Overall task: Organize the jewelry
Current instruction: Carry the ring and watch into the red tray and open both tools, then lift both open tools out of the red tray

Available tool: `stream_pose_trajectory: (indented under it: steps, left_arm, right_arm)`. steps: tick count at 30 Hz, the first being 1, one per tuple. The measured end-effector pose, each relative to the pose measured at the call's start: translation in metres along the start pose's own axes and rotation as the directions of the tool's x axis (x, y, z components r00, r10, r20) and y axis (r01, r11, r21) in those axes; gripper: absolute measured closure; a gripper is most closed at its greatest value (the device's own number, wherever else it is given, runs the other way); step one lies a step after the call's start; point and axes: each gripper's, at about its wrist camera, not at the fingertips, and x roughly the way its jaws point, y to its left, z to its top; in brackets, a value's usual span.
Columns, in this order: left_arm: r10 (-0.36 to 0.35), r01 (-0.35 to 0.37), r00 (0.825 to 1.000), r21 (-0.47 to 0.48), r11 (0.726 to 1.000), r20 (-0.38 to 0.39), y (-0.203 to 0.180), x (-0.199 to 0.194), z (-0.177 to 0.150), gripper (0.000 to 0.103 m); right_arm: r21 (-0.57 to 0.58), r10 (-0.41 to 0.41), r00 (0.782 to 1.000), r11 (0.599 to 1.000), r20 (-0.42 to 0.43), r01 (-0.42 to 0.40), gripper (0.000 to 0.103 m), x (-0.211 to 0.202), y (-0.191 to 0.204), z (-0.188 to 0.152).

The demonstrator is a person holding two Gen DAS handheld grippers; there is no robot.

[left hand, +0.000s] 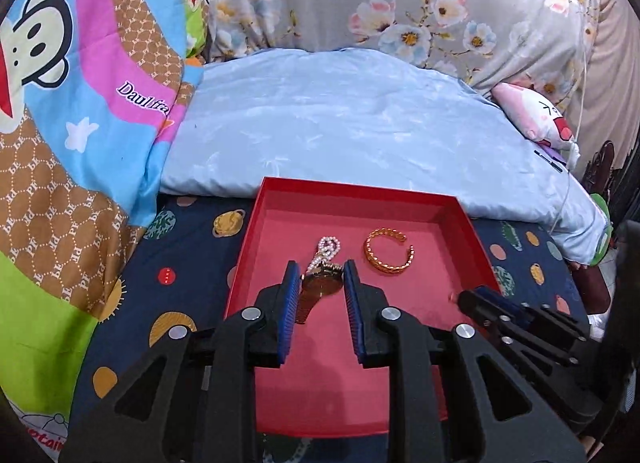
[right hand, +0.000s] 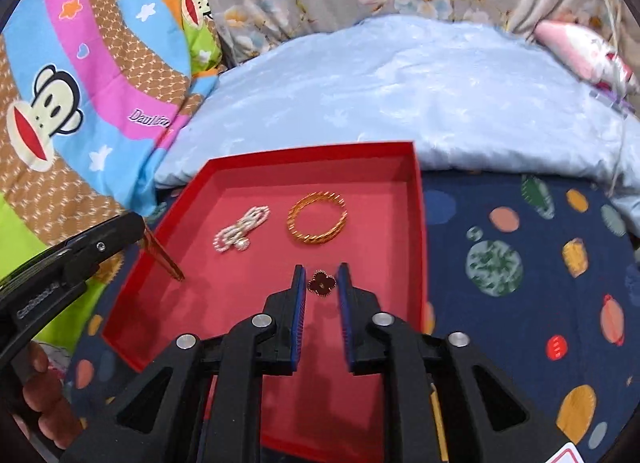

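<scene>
dark planet-print bedsheet [right hand: 520, 283] under red tray [left hand: 452, 219]; inside tray: pearl strand [right hand: 240, 231], gold bangle [right hand: 317, 217] beside it; left gripper [left hand: 321, 281] clamped on gold watch [left hand: 320, 288] above tray floor; right gripper [right hand: 321, 283] narrowly parted around clover charm [right hand: 320, 284]

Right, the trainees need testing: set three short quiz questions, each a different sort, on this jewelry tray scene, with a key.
1. True or false: the gold bangle lies inside the red tray.
2. What sits between the left tongs? A silver ring, B gold watch, C hair clip.
3. Seen from the right wrist, which white piece lies left of the bangle?
Key: 1 true; 2 B; 3 the pearl strand.
</scene>
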Motion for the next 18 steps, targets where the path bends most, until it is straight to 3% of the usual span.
stream_pose_trajectory:
  steps: [2,4,11,18]
  left_arm:
    - [0.027,-0.027,0.999,0.005,1.0,0.021,0.0,-0.002,-0.001,0.077]
    - [0.049,-0.049,0.998,0.008,0.999,0.035,0.002,-0.006,-0.002,0.056]
    - [0.069,-0.07,0.996,0.029,0.997,0.055,0.008,-0.043,-0.022,0.047]
    - [0.103,-0.104,0.995,0.02,0.994,0.01,0.022,-0.088,-0.083,0.043]
  right_arm:
    - [0.0,-0.007,1.0,1.0,0.023,0.007,0.067,-0.005,0.0,-0.002]
    - [0.01,-0.007,0.999,1.0,0.049,0.007,0.065,-0.015,-0.002,-0.005]
    - [0.028,0.021,0.994,0.999,0.107,-0.024,0.058,-0.065,-0.001,-0.029]
    - [0.057,0.004,0.996,0.998,0.093,-0.01,0.055,-0.116,-0.006,-0.096]
